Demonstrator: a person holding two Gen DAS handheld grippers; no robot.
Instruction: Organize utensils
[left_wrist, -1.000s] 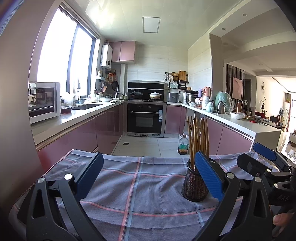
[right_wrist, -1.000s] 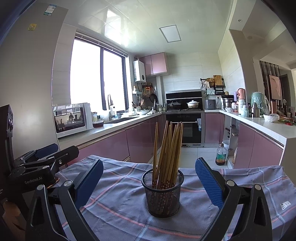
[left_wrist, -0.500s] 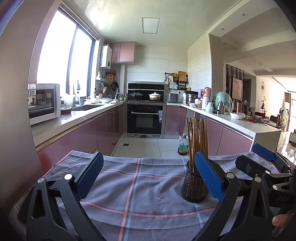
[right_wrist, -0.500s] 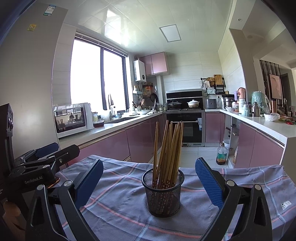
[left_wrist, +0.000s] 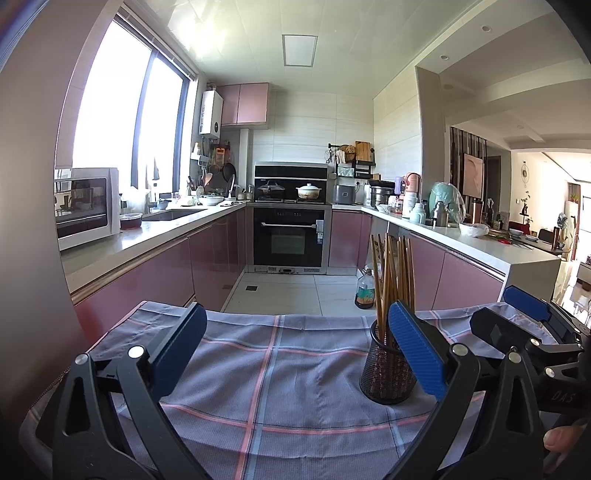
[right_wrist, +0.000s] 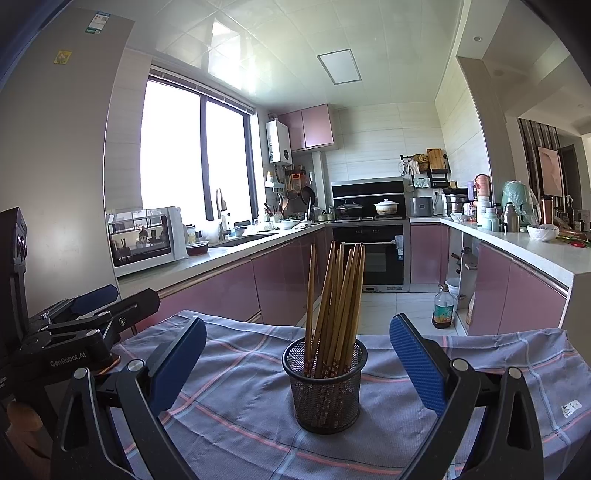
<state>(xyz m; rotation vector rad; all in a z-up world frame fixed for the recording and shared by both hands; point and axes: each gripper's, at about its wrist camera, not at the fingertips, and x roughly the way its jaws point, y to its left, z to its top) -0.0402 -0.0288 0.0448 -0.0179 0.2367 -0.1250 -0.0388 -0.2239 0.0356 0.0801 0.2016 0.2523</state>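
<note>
Now both claws are held low over a table covered by a grey-blue checked cloth (right_wrist: 461, 354), and both look toward the kitchen. On the cloth stands a black mesh cup (right_wrist: 325, 387), upright, and it is full of wooden chopsticks (right_wrist: 334, 295) which lean a little and fan out at the top.

From the right wrist camera, the right claw (right_wrist: 298, 360) has its two blue pads wide apart and it holds nothing. The cup stands at 12 o'clock of this claw, between the lines of the two fingers but a little beyond the pads, so nothing touches it. The left claw's black body (right_wrist: 74, 332) shows at 9 o'clock.

From the left wrist camera, the left claw (left_wrist: 297, 349) is also spread wide, with nothing in it. Its cup (left_wrist: 384, 369) is at about 2 o'clock, partly hidden behind the right blue pad (left_wrist: 415, 347); whether that pad touches it, I cannot tell. The other claw (left_wrist: 524, 332) appears at 3 o'clock, beside the cup.

Behind the table there are pink cabinets (right_wrist: 295, 273), a black oven (left_wrist: 290, 236) and a white microwave (right_wrist: 144, 240) on the counter
</note>
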